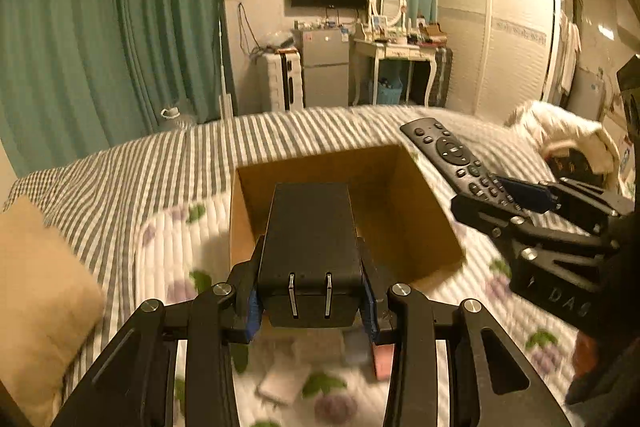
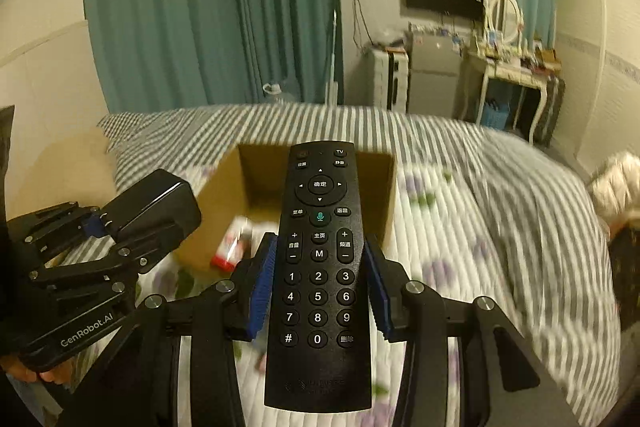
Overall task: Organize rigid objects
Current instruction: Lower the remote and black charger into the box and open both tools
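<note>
My left gripper [image 1: 312, 291] is shut on a black power adapter [image 1: 310, 247] with two metal prongs and holds it over the near edge of an open cardboard box [image 1: 400, 211] on the bed. My right gripper [image 2: 320, 279] is shut on a black TV remote [image 2: 319, 267] and holds it above the bed, just in front of the box [image 2: 224, 187]. In the left wrist view the remote [image 1: 452, 155] and right gripper [image 1: 516, 203] hang at the box's right side. In the right wrist view the adapter [image 2: 156, 203] and left gripper [image 2: 100, 227] sit left of the box.
A red and white small packet [image 2: 232, 247] lies inside the box. Small blurred items [image 1: 280, 379] lie on the floral quilt below my left gripper. A tan pillow [image 1: 36, 307] lies at the left and white clothing [image 1: 560, 131] at the right of the striped bed.
</note>
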Demonstrator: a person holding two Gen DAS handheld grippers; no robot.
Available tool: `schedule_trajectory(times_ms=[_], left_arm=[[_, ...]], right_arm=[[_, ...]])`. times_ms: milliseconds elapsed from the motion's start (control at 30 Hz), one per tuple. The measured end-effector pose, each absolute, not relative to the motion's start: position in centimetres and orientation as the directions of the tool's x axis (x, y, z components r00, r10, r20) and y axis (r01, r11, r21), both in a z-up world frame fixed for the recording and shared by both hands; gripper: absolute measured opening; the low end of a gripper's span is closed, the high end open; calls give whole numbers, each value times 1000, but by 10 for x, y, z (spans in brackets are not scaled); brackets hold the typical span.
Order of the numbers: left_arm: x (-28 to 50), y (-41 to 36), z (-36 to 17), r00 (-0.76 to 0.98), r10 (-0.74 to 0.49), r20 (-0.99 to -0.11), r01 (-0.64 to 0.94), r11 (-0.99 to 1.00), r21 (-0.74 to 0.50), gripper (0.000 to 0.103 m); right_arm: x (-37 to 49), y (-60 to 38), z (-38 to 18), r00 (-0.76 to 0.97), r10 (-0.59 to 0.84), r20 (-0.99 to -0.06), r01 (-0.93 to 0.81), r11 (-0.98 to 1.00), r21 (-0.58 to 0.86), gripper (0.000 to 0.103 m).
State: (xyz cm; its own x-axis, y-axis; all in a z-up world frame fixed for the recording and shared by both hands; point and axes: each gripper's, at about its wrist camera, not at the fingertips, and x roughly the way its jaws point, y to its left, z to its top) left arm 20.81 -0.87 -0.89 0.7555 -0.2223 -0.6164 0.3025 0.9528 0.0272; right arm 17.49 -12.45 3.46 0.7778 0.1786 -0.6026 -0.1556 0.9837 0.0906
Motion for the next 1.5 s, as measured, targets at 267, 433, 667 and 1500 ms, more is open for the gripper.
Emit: schedule_trajectory(times_ms=[267,433,667,1500], left_arm=[[270,-19,-16,758,-208,-618,285,958,27,39],[300,-21,-37,749,-198,-633,262,965,8,39],[319,-31,-72,709,-179,-682,281,959,40,39],[257,-9,-8,737,-198,-646,285,958,31,61]], right_arm=[[244,-122,45,790,176,-587,-148,984,95,41],[277,-121,17,770,156,-619,-129,988,88,41],[297,-132,-23,728,160,-666,-114,987,112,41],[235,-137,66,819,142,-555,-96,989,111,61]])
